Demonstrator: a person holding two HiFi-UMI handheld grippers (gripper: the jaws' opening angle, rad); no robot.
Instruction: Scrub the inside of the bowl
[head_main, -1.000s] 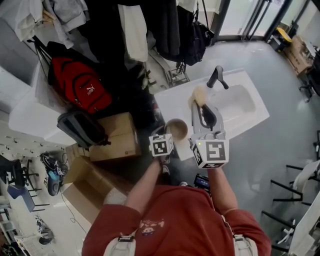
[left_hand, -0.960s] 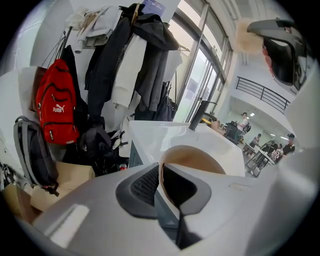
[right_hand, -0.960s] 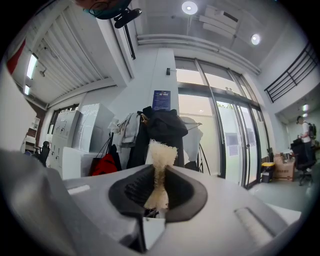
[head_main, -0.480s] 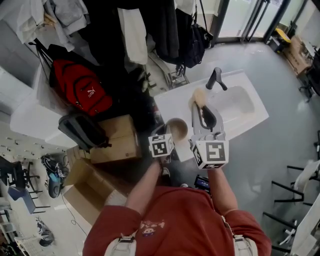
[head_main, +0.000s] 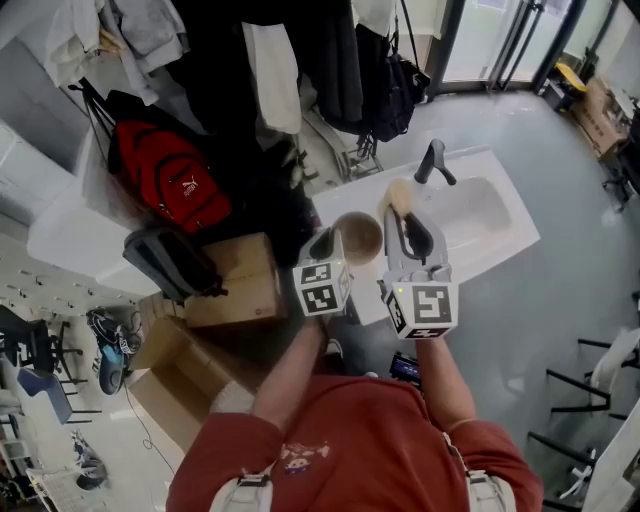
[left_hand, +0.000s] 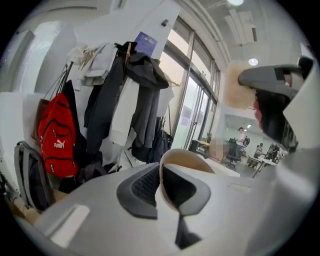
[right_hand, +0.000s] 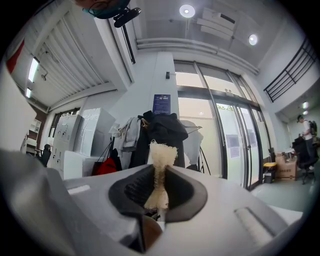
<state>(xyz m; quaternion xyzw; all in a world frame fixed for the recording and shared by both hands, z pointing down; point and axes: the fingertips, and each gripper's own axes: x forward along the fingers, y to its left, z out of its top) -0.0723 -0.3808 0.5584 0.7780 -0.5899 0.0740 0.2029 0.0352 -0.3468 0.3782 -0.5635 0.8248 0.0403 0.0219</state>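
Head view: The left gripper (head_main: 333, 243) has its jaws shut on the near-left rim of a tan bowl (head_main: 359, 237). The bowl is seen over the left end of a white worktop (head_main: 343, 204), with its opening turned up towards the camera. The right gripper (head_main: 401, 207) is just to the right of the bowl and points away from the person. A pale scrubber (head_main: 398, 190) sticks out of its far end. The scrubber lies near the bowl's right rim, and contact between the two cannot be confirmed. A sunk basin (head_main: 472, 207) takes up the right part of the worktop, with a dark tap (head_main: 432, 160) at its far edge. A red backpack (head_main: 168, 176) and a cardboard box (head_main: 238, 276) are on the left, well apart from the worktop.

Left gripper view: The jaws have just been closing and stand nearly together. The thin wall of the bowl (left_hand: 184, 157) is pinched between the pads of the left gripper (left_hand: 161, 184). The bowl's rim curves off to the right. The red backpack (left_hand: 52, 132) and hanging coats (left_hand: 142, 100) fill the far left.

Right gripper view: The jaws of the right gripper (right_hand: 160, 189) are clamped tight on the scrubber (right_hand: 161, 156). Its fibrous body is squeezed narrow between the pads, and its frayed top stands above them
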